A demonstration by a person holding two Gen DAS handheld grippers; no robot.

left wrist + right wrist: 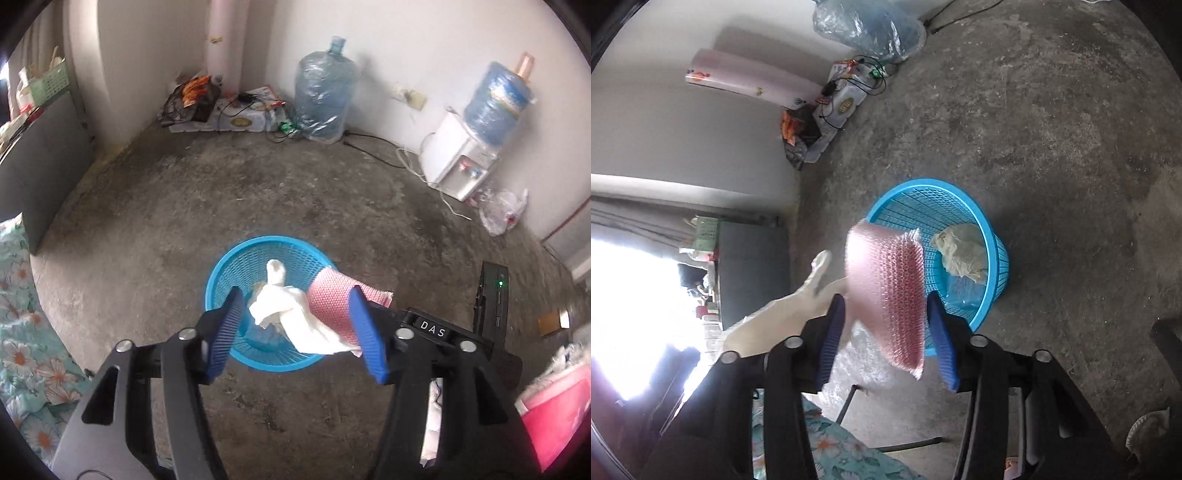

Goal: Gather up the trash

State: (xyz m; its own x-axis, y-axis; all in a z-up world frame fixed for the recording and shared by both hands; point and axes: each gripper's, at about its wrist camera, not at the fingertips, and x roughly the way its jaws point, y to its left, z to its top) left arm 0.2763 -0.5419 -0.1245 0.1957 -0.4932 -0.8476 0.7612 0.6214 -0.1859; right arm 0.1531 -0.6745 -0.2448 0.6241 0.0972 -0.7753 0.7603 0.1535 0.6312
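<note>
A blue mesh basket [258, 242] stands on the concrete floor just below and ahead of both grippers. My left gripper [295, 325] is open above it. A crumpled white paper [291, 317] hangs loose between its blue pads [225, 332], clear of the left one. A pink bubble-wrap sheet [328, 302] lies against that paper over the basket's right rim. In the right wrist view my right gripper [886, 325] is open, and the blurred pink bubble wrap [886, 291] sits between its pads without being squeezed. The basket [993, 236] holds a beige crumpled wad [964, 251].
Two large water bottles [325, 92], one on a white dispenser [458, 162], stand by the far wall with cables and clutter [221, 107]. A plastic bag [502, 210] lies at right. Floral bedding [26, 332] is at left, a grey cabinet [40, 155] beyond it.
</note>
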